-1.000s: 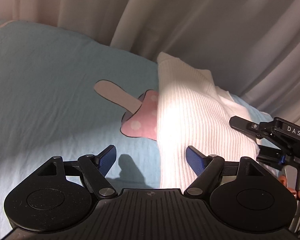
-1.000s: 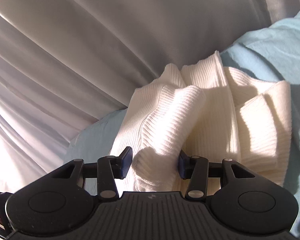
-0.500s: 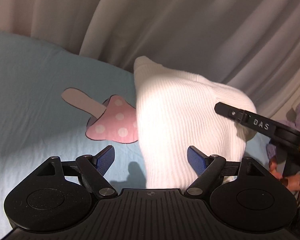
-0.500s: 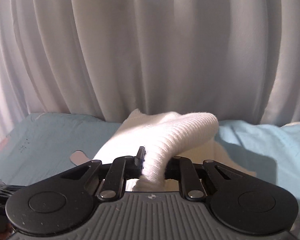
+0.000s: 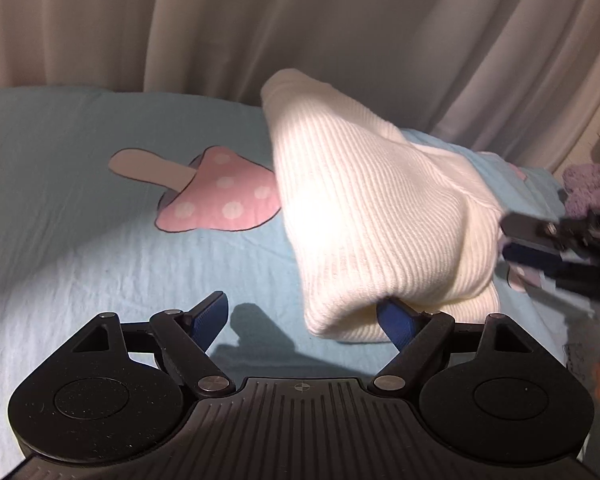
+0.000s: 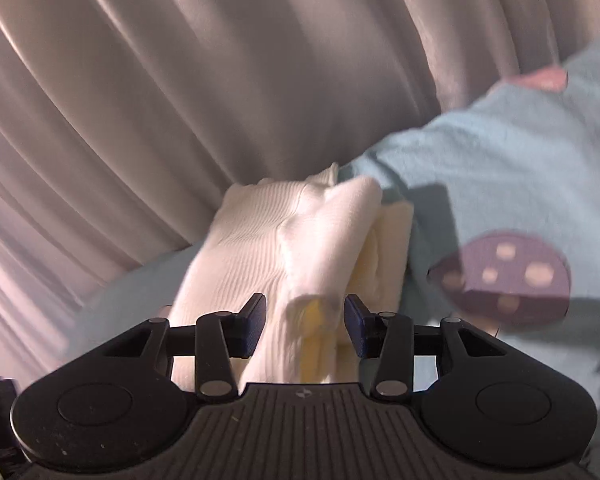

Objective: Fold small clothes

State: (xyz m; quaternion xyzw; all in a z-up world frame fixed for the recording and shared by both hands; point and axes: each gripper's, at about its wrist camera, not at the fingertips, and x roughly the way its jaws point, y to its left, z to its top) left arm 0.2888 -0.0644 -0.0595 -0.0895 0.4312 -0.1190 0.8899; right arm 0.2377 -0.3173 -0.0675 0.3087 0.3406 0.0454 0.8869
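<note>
A white ribbed garment (image 5: pixel 372 208) lies folded in a thick bundle on the light blue bedsheet (image 5: pixel 80 240). My left gripper (image 5: pixel 300 306) stands wide open just in front of it; the bundle's near edge drapes over the right fingertip (image 5: pixel 396 320) and the left finger is clear. In the right wrist view a raised fold of the garment (image 6: pixel 268 248) sits between the jaws of my right gripper (image 6: pixel 305 304). Those jaws are opening, and a gap shows on each side of the fold. The right gripper (image 5: pixel 540 240) also appears blurred at the bundle's right side.
Pale curtains (image 5: pixel 300 20) hang close behind the bed. A pink mushroom print (image 5: pixel 220 196) marks the sheet left of the garment, and a purple one (image 6: pixel 512 280) lies to its right. A purple plush item (image 5: pixel 592 188) sits at the far right.
The right gripper clamped a fold of the garment, carried it across, and its jaws have now spread off it. The garment lies doubled over, closer to the left gripper.
</note>
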